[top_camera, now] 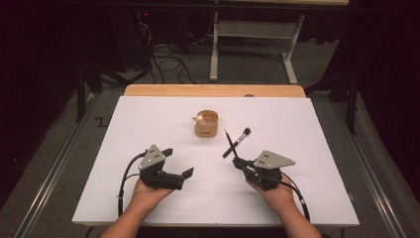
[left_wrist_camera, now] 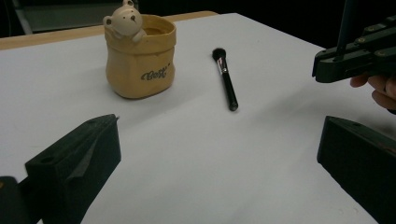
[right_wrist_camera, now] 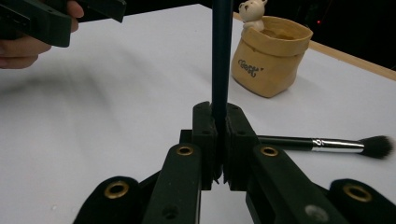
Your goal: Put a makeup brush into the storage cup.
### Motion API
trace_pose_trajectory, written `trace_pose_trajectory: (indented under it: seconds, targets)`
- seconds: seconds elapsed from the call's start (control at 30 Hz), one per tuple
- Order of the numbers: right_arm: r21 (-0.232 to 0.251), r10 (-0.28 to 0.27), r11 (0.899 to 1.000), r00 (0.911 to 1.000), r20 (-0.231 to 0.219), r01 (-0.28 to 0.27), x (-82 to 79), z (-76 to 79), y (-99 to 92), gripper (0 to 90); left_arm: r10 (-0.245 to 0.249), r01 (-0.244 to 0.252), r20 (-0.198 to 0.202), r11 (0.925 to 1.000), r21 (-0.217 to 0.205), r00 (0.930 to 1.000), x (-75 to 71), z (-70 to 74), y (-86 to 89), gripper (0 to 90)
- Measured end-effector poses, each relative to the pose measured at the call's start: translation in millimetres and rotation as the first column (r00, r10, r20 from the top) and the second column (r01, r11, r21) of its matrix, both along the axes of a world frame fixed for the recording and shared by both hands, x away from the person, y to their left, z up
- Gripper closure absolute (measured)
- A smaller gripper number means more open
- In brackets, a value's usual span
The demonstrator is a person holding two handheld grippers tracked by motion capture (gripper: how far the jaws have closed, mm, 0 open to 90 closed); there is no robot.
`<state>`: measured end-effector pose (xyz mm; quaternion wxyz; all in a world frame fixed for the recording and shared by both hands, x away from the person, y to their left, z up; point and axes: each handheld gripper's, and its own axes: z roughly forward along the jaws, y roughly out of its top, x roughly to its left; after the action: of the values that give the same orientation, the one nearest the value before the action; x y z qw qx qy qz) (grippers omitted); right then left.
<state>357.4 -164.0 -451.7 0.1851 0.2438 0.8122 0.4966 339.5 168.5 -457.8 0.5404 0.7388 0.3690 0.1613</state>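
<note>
Dark pencil-like stick (right_wrist_camera: 221, 56) clamped in right gripper (right_wrist_camera: 218, 140): upper end cut off by top edge in right gripper view, so tip type can't be told; lower end hidden btwn the closed jaws. In high view the stick is too thin to read any detail.

Makeup brush (right_wrist_camera: 322, 144): handle end hidden behind the jaw block in right gripper view.

Left gripper (left_wrist_camera: 210, 158): both jaws cut off by bottom and side edges in left gripper view.

Cup (left_wrist_camera: 140, 58): inside not visible, contents can't be told. Lettering (left_wrist_camera: 154, 73) on front partly legible only.
</note>
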Motion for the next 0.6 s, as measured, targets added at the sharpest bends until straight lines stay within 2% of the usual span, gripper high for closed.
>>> trace_pose_trajectory:
  seconds: [0.13,0.37,0.6]
  targets:
    - [-0.008,0.020,1.000,0.9998,0.004,-0.020,-1.0,-2.5,5.1,86.3,-0.019,0.019,-0.004,0.9996,-0.022,0.9998,0.9,2.0,-4.7,0.4]
    - [-0.011,0.020,1.000,0.9998,0.001,-0.020,-4.8,-2.3,12.2,86.3,-0.052,0.052,0.006,0.9980,-0.035,0.9986,-0.8,7.0,-13.5,0.6]
    - [-0.026,0.050,0.998,0.9988,-0.005,-0.050,-6.4,-5.9,24.8,86.3,-0.064,0.066,0.033,0.9960,-0.060,0.9974,1.6,15.9,-21.9,0.9]
